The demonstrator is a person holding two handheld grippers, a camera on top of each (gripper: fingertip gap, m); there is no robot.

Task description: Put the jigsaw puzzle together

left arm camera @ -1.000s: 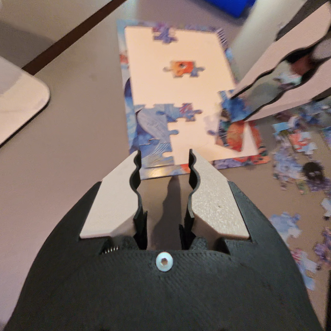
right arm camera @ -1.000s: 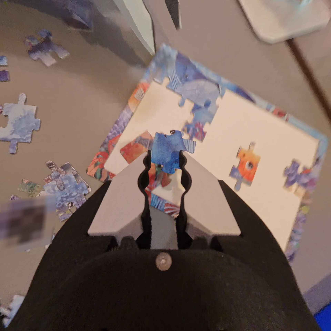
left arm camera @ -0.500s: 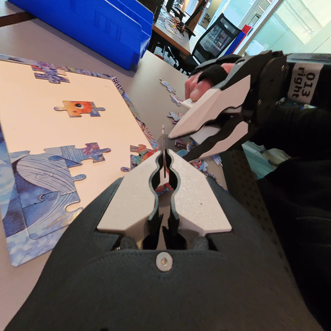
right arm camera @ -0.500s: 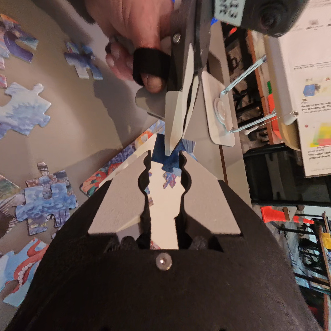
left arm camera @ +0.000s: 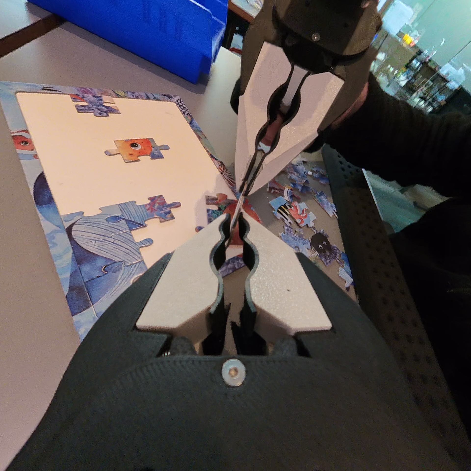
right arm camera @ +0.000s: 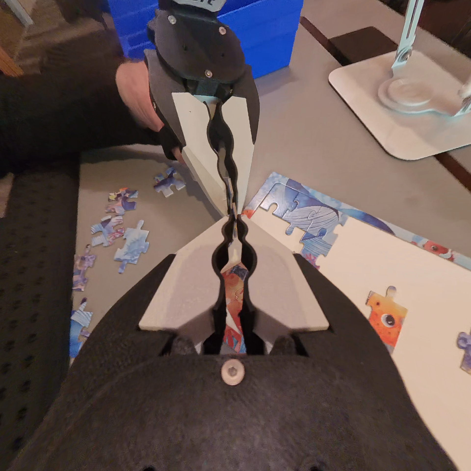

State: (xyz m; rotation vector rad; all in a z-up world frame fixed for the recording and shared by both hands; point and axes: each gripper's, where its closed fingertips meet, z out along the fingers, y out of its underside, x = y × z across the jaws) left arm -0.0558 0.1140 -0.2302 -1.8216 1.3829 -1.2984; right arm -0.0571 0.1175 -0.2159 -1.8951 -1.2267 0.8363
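Up off the table (left arm camera: 23, 280) and turned edge-on, right over the near corner of the board (left arm camera: 102, 178): one puzzle piece (left arm camera: 235, 221), caught between two sets of tongs meeting tip to tip. Coming down from above the board's corner, the right tongs (left arm camera: 243, 190), tips pressed together on the piece's upper edge with hardly a gap. Reaching in from the near side of the board, the left tongs (left arm camera: 235, 218), tips only a little apart with the piece's lower edge running between them; can't tell whether actually pinching or just framing it. Behind the left tongs, a hand (right arm camera: 132, 94) in a dark sleeve. On the board itself, a blue whale section (left arm camera: 102, 242) filling one corner, an orange fish piece (left arm camera: 135, 150) alone in the middle, a purple piece (left arm camera: 95, 105) by the far edge. Off the board's right side, loose pieces (left arm camera: 300, 211) scattered about. Beyond the board's far edge, a blue bin (left arm camera: 153, 33). Near the board's whale corner, a pale stand base (right arm camera: 382, 114).
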